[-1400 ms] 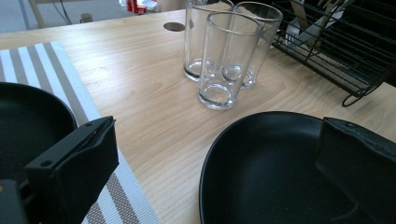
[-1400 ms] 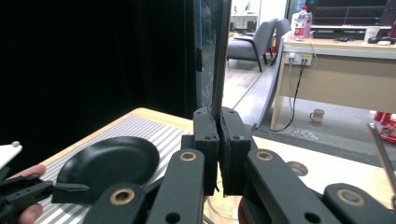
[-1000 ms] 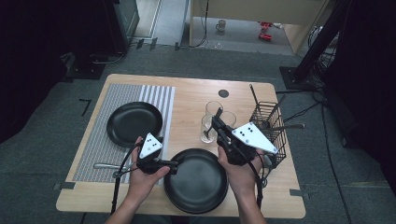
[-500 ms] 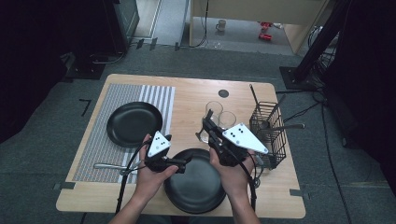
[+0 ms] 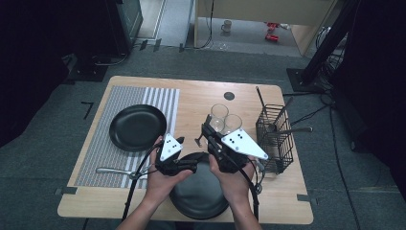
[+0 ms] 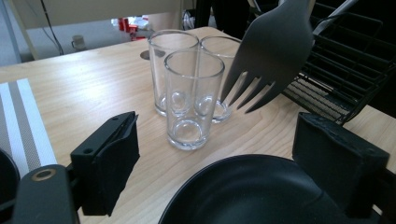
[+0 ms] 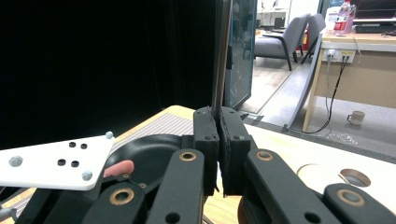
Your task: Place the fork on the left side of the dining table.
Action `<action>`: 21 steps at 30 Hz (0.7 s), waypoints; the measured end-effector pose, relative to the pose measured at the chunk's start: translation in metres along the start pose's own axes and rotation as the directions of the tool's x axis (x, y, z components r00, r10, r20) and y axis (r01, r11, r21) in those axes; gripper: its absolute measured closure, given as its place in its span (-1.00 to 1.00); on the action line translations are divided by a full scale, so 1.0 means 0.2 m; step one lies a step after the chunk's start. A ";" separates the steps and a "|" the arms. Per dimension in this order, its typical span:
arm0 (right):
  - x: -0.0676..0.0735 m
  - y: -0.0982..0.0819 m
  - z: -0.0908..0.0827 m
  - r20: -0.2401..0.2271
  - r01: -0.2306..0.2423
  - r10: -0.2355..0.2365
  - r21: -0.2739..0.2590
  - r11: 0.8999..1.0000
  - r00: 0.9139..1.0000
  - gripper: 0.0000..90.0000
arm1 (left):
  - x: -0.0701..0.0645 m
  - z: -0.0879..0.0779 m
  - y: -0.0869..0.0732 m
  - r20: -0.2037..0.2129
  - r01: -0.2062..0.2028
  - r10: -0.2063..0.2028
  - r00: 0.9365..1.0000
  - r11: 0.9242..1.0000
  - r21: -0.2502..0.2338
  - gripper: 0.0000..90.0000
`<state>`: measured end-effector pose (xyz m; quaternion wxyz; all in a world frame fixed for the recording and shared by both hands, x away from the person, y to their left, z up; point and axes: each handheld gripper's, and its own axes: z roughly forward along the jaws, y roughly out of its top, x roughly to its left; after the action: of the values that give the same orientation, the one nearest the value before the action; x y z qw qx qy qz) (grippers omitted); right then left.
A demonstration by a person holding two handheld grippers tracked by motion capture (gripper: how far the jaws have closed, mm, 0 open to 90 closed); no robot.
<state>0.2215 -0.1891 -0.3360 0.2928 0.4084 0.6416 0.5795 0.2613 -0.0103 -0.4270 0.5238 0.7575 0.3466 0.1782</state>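
A black plate [image 5: 198, 194] lies at the table's front edge, and its rim [image 6: 243, 186] sits between the jaws of my left gripper [image 5: 193, 166] [image 6: 224, 163]. Those jaws have just been closing but still stand apart, with no pad pressing on the plate. My right gripper [image 5: 207, 126] [image 7: 219, 140] is shut on a dark fork's handle [image 7: 219, 70]. The fork head [image 6: 275, 51] hangs tines-down just above the plate, in front of three clear glasses [image 6: 191, 98] [image 5: 225, 117].
A second black plate [image 5: 138, 127] rests on the striped placemat [image 5: 119, 96], with a fork [image 5: 115, 170] lying near the mat's front. A black wire basket [image 5: 274, 139] holding cutlery stands at the right. A white mug [image 5: 226, 26] sits on the floor beyond.
My left gripper has moved right to the near plate's rim and its jaws have narrowed. The right gripper with the fork has drifted slightly left.
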 end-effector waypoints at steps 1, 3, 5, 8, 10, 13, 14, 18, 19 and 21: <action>0.00 0.00 0.00 -0.001 -0.001 0.001 0.000 1.000 1.000 0.96 | 0.00 0.00 0.00 -0.001 -0.001 0.001 1.000 1.000 -0.003 -0.64; 0.01 -0.01 0.00 -0.003 -0.003 0.003 0.001 1.000 1.000 0.96 | -0.01 0.01 0.00 -0.010 -0.002 0.001 1.000 1.000 -0.011 -0.58; 0.01 -0.02 0.01 -0.004 -0.005 0.005 0.003 1.000 1.000 0.96 | -0.02 0.01 0.00 -0.023 -0.003 0.002 1.000 1.000 -0.021 -0.50; 0.02 -0.03 0.01 -0.005 -0.008 0.008 0.005 1.000 1.000 0.96 | -0.03 0.01 0.00 -0.039 -0.008 0.006 0.999 0.999 -0.043 -0.41; 0.02 -0.03 0.01 -0.006 -0.009 0.009 0.007 1.000 1.000 0.96 | -0.03 0.01 0.01 -0.056 -0.008 0.005 0.998 0.999 -0.048 -0.30; 0.03 -0.04 0.01 -0.004 -0.017 0.017 0.008 1.000 1.000 0.96 | -0.03 0.01 0.01 -0.072 -0.004 0.001 0.997 0.999 -0.051 -0.16; 0.03 -0.04 0.01 -0.004 -0.018 0.018 0.009 1.000 1.000 0.96 | -0.03 0.01 0.01 -0.073 -0.004 0.001 0.997 0.999 -0.053 -0.14; 0.03 -0.05 0.02 -0.002 -0.023 0.023 0.008 1.000 1.000 0.96 | -0.04 0.01 0.01 -0.083 -0.016 0.012 0.996 0.998 -0.059 -0.05; 0.03 -0.05 0.02 -0.001 -0.026 0.026 0.009 1.000 1.000 0.96 | -0.05 0.02 0.01 -0.088 -0.023 0.017 0.996 0.998 -0.060 -0.02; 0.03 -0.06 0.02 0.002 -0.027 0.027 0.007 1.000 1.000 0.96 | -0.06 0.02 0.00 -0.098 -0.039 0.033 0.995 0.997 -0.062 0.07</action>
<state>0.2196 -0.1824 -0.3470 0.2841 0.4185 0.6377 0.5810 0.2559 -0.0210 -0.4266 0.5272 0.7369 0.3519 0.2351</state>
